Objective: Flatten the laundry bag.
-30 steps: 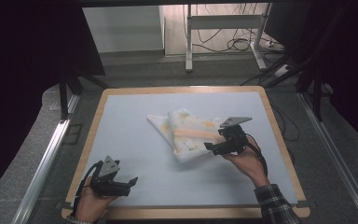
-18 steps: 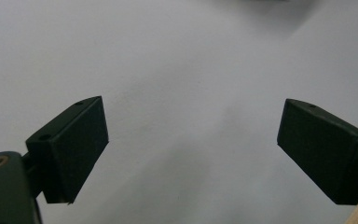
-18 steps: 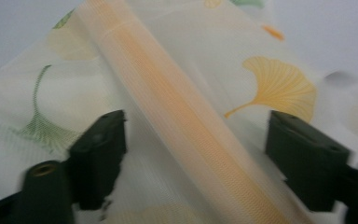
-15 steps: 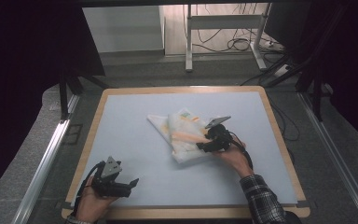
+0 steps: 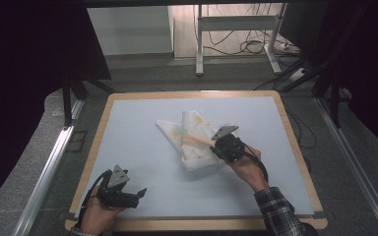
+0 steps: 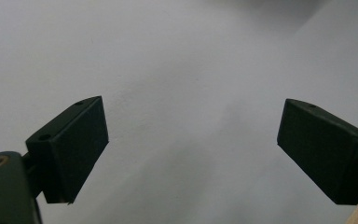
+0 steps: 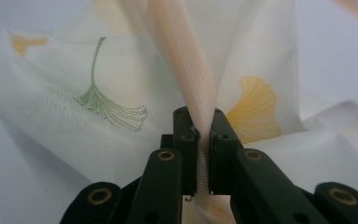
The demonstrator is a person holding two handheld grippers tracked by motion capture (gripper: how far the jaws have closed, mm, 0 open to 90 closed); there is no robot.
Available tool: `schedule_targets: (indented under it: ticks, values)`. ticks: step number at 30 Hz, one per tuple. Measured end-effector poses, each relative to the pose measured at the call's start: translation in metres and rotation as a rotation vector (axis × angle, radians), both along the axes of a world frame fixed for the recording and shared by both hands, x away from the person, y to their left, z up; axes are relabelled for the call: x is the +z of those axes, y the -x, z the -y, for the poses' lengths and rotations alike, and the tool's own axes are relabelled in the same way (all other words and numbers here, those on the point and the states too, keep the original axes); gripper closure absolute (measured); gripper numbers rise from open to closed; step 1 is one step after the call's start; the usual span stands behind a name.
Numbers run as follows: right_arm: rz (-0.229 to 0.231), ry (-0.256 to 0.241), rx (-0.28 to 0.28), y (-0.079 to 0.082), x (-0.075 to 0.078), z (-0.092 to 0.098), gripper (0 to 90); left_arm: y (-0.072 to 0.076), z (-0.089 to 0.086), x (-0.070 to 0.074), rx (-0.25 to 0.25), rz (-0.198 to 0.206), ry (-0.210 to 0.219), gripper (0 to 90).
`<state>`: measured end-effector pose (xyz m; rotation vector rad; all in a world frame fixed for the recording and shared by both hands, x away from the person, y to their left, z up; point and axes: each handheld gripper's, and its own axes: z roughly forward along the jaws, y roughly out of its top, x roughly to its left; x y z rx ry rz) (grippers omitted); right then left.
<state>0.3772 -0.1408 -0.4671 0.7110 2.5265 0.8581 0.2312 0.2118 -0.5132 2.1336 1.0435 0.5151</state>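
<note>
Right gripper (image 7: 200, 135) is pinching a raised fold of the cloth (image 7: 121, 93); jaws pressed together w/ the thin fabric ridge running up btwn them, per the right gripper view. Fabric is cream mesh w/ a green ginkgo leaf print to the left of the jaws, a yellow one just to their right, and a peach band along the pinched ridge. In the high view the right gripper (image 5: 222, 145) sits at the cloth's (image 5: 189, 137) near-right edge, touching it, held by the right hand (image 5: 246, 164) w/ a plaid sleeve (image 5: 280, 214) behind. Cloth lies crumpled and partly folded beyond and to the left of that gripper, about mid-surface, flat parts resting on the pale blue surface (image 5: 142, 147). Wooden rim (image 5: 192, 223) frames the surface all round.

Left gripper (image 6: 193, 144) is spread wide, jaws well apart, nothing btwn them but bare surface (image 6: 191, 70) close below. High view puts the left gripper (image 5: 137, 194) at the near-left corner of the surface, held low by the left hand (image 5: 101, 214), well apart from the cloth and from the right gripper. Farther out past the surface: grey floor, metal desk legs (image 5: 199, 44) and loose cables (image 5: 248, 46).
</note>
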Motion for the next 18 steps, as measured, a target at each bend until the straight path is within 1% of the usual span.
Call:
schedule_targets:
  ticks: [3, 5, 6, 8, 10, 11, 12, 15, 16, 18]
  values:
    - [0.034, -0.047, 0.023, 0.012, 0.018, 0.004, 83.2, 0.000, 0.000, 0.001, 0.001, 0.003, 0.001, 8.4]
    - [0.056, -0.069, 0.040, 0.023, 0.028, 0.005, 82.1, 0.000, 0.000, 0.001, 0.003, 0.007, 0.007, 8.3]
    - [0.060, -0.083, 0.048, 0.029, 0.032, 0.005, 81.6, 0.000, -0.001, 0.002, 0.005, 0.007, 0.008, 8.3]
    - [0.060, -0.097, 0.083, 0.041, 0.036, 0.005, 80.9, 0.000, -0.001, 0.002, 0.006, 0.009, 0.010, 8.3]
    - [0.051, -0.102, 0.111, 0.052, 0.035, 0.005, 80.4, 0.001, -0.003, 0.003, 0.011, 0.011, 0.010, 8.3]
    - [0.037, -0.110, 0.120, 0.057, 0.033, 0.005, 80.0, 0.001, -0.003, 0.003, 0.015, 0.014, 0.015, 8.4]
    - [0.016, -0.118, 0.140, 0.063, 0.029, 0.006, 79.6, 0.001, -0.004, 0.004, 0.019, 0.016, 0.022, 8.4]
    - [-0.044, -0.127, 0.178, 0.075, 0.016, 0.005, 79.0, 0.001, -0.005, 0.005, 0.023, 0.017, 0.025, 8.4]
    - [-0.064, -0.128, 0.190, 0.078, 0.012, 0.004, 78.9, 0.001, -0.006, 0.005, 0.024, 0.018, 0.025, 8.4]
    - [-0.108, -0.110, 0.227, 0.087, 0.002, -0.002, 78.4, 0.001, -0.006, 0.005, 0.027, 0.021, 0.026, 8.4]
